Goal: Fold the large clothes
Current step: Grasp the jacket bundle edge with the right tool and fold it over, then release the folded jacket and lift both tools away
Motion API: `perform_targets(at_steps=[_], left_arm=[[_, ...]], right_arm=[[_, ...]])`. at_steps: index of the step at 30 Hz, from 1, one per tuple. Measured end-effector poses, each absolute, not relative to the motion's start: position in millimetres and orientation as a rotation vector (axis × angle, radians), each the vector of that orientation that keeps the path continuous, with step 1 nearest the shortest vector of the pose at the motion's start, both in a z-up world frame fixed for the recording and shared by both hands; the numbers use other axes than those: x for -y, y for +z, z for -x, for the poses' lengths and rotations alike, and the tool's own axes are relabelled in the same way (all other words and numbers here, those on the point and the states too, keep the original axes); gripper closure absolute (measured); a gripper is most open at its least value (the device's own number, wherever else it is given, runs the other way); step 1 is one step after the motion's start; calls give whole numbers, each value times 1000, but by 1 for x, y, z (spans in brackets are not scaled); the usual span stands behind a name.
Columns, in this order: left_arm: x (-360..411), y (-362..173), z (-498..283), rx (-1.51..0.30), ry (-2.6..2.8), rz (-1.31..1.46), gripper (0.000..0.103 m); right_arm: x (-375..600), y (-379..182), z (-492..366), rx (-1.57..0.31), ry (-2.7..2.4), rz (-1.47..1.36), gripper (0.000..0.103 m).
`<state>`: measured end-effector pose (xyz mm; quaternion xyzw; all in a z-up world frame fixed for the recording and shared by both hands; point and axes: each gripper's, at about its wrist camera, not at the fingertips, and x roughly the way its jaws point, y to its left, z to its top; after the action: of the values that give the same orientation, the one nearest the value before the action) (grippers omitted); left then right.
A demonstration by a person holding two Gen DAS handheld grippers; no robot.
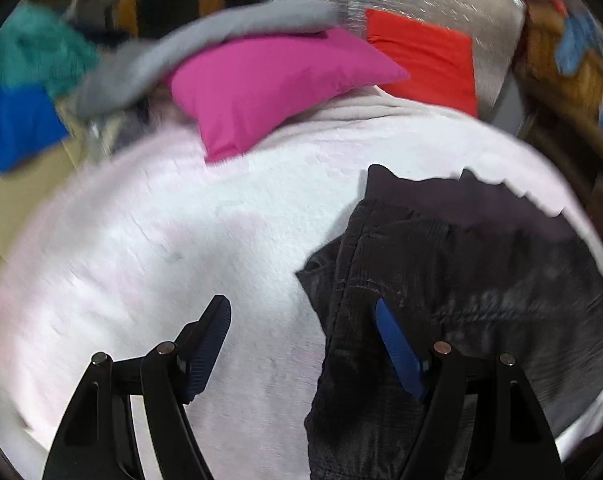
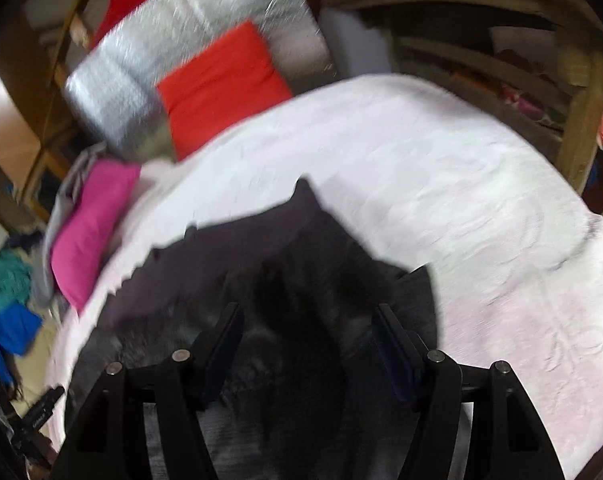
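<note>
A dark grey, ribbed garment lies bunched on a pale pink blanket over the bed. My left gripper is open above the garment's left edge, with its right blue pad over the dark cloth and its left pad over the blanket. In the right wrist view the same garment fills the middle, blurred. My right gripper is open just above it, holding nothing. The blanket spreads to the right.
A magenta pillow, a red cushion and a grey cloth lie at the bed's far end. Teal and blue clothes are piled at the left. Wooden shelves stand at the right.
</note>
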<state>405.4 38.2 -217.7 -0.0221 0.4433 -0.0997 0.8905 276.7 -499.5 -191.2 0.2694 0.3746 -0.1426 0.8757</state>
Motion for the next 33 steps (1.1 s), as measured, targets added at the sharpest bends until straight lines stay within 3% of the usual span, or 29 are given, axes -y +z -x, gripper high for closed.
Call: perform_targets(at_steps=[8,14,15,16,18,22,24,27,31,32,33], left_arm=[[-44,-254,-424,-1146,-395,290,26],[-30,-264,-423,-1153,-417,323,26],[-26,-265,-422,-1150,-421,319,29],[-22,-266,-420,-1151,-425,312,41],[-14,-266,-420,-1142,-429,292,47],[-8,-254,-416,-1084,-434,257,68],[-10,-247,-416,-1056,-449,267,70],[-11,-253,-420,-1082,-439,273,68],[-10,-264,-427,-1143,-356,235,30],[-12,-264,-428,-1153,-350,248,30],[-14,-263,-428,-1163,-357,268,30]], right_arm=[[562,-218,-255,-849,-289,-772,33],[557,-232,-259,-886,-215,-810,33],[552,-234,-263,-898,-206,-806,33],[546,-237,-268,-911,-196,-795,33],[533,-239,-275,-926,-223,-712,32],[506,-229,-280,-919,-261,-533,71],[498,-212,-274,-839,-235,-502,73],[498,-215,-273,-856,-257,-477,73],[504,-232,-280,-949,-281,-519,62],[505,-229,-279,-946,-284,-523,61],[503,-223,-279,-942,-285,-535,53]])
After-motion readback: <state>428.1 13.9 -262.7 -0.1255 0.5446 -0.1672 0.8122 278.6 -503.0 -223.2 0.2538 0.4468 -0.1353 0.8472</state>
